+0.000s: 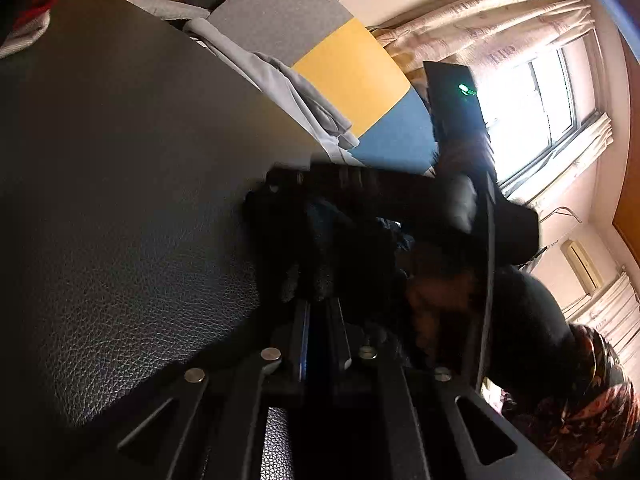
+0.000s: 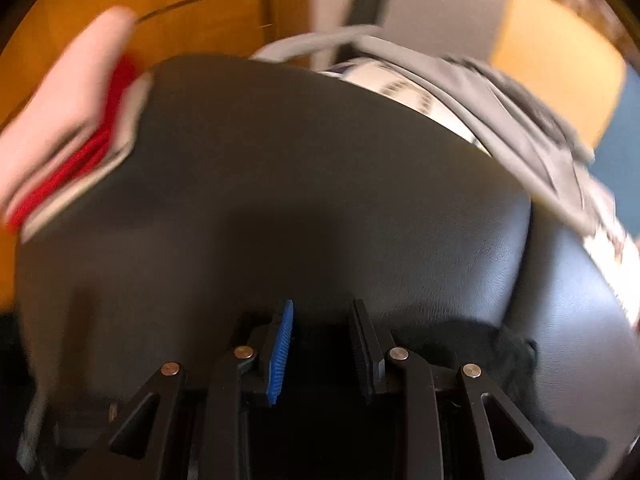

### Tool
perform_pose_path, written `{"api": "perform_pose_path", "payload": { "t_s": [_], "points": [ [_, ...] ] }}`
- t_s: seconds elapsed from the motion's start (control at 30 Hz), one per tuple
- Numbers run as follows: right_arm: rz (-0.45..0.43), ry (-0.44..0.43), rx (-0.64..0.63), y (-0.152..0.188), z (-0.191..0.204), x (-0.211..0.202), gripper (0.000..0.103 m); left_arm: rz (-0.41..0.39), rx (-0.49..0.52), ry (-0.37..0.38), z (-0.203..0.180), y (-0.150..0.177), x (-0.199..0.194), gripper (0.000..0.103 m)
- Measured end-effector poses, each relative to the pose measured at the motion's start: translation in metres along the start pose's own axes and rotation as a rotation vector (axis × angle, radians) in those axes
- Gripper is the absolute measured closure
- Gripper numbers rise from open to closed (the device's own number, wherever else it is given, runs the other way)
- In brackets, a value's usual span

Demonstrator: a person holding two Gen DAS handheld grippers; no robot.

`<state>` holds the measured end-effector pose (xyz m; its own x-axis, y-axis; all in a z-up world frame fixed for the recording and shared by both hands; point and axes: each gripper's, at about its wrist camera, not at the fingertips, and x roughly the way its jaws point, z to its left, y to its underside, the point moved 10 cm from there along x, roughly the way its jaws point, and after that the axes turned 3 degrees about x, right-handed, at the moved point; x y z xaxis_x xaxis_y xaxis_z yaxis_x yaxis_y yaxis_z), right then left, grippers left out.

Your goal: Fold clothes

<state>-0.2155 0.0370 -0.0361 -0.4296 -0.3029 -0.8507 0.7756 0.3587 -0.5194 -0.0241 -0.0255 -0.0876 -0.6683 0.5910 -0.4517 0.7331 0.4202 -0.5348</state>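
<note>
Two tools work over a dark leather-textured tabletop (image 2: 304, 184). Seen from the left wrist, the left tool (image 1: 308, 288) has its fingers drawn nearly together, pinching a fold of black cloth (image 1: 320, 232) that bunches up just ahead of the tips. Beyond that cloth the right tool (image 1: 452, 200) appears as a dark, blurred shape, with the person's hand (image 1: 436, 292) and a patterned sleeve (image 1: 592, 408) to the right of it.

From the right wrist the whole picture is smeared. The right tool (image 2: 322, 344) shows a clear gap between its blue pad (image 2: 282, 350) and its black pad (image 2: 360, 354) — nothing sits between them, and they press on nothing. Part of the black cloth (image 2: 492, 344) lies on the tabletop just to the right of these fingers, apart from them.

At the far left edge of the tabletop rests a stack of folded clothes (image 2: 68, 128) in pink, red and grey. Along the far right edge lies a heap of grey clothing (image 2: 520, 112) — some of it over a white, dark-patterned piece. Behind are a yellow and blue panel (image 1: 360, 72), curtains and a bright window (image 1: 536, 92).
</note>
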Motion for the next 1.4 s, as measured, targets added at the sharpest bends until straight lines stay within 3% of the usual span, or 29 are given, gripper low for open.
{"api": "perform_pose_path", "payload": {
  "t_s": [0.1,0.2,0.27,0.37,0.43,0.5,0.6,0.7,0.83,0.87,0.93,0.97,1.0,1.1,1.2,1.23,1.4],
  "points": [
    [-0.039,-0.025,0.114,-0.012,-0.013,-0.003,0.072,-0.004,-0.002,0.009,-0.001,0.0,0.001,0.095],
    [-0.212,-0.083,0.223,-0.019,-0.035,-0.052,0.069,-0.006,-0.012,0.025,-0.002,-0.001,0.002,0.095],
    [-0.344,-0.098,0.295,-0.013,-0.055,-0.098,0.063,-0.008,-0.021,0.038,-0.002,-0.001,0.001,0.095],
    [-0.419,-0.057,0.348,0.026,-0.084,-0.146,0.061,-0.013,-0.046,0.073,-0.002,-0.002,-0.004,0.094],
    [-0.408,-0.04,0.367,0.053,-0.092,-0.155,0.06,-0.019,-0.072,0.104,-0.003,-0.003,-0.011,0.09],
    [-0.379,-0.013,0.374,0.088,-0.097,-0.159,0.06,-0.036,-0.083,0.083,0.0,-0.006,-0.023,0.087],
    [-0.372,0.0,0.364,0.129,-0.092,-0.159,0.06,-0.136,-0.018,-0.001,-0.003,-0.026,-0.052,0.087],
    [-0.401,0.027,0.327,0.14,-0.087,-0.158,0.058,-0.156,0.077,-0.012,-0.032,-0.042,-0.057,0.084],
    [-0.38,0.13,0.194,0.142,-0.066,-0.145,0.037,-0.053,0.301,0.004,-0.098,-0.046,-0.016,0.081],
    [-0.37,0.153,0.157,0.143,-0.062,-0.143,0.032,-0.005,0.37,-0.026,-0.108,-0.04,0.003,0.081],
    [-0.357,0.183,0.105,0.144,-0.055,-0.142,0.031,0.079,0.462,-0.107,-0.111,-0.024,0.03,0.081],
    [-0.352,0.186,0.093,0.144,-0.055,-0.142,0.031,0.114,0.459,-0.166,-0.098,-0.017,0.04,0.083],
    [-0.348,0.188,0.082,0.145,-0.055,-0.142,0.031,0.13,0.429,-0.191,-0.083,-0.009,0.041,0.093],
    [-0.344,0.139,0.108,0.147,-0.064,-0.153,0.034,0.094,0.392,-0.127,-0.068,0.0,0.024,0.094],
    [-0.415,0.045,0.194,0.134,-0.075,-0.179,0.044,0.088,0.414,-0.121,-0.07,0.002,0.02,0.093],
    [-0.422,0.025,0.208,0.126,-0.078,-0.182,0.053,0.085,0.404,-0.112,-0.069,0.003,0.016,0.093],
    [-0.354,-0.017,0.182,0.084,-0.081,-0.161,0.055,0.068,0.402,-0.103,-0.067,0.007,0.01,0.093]
  ]
}}
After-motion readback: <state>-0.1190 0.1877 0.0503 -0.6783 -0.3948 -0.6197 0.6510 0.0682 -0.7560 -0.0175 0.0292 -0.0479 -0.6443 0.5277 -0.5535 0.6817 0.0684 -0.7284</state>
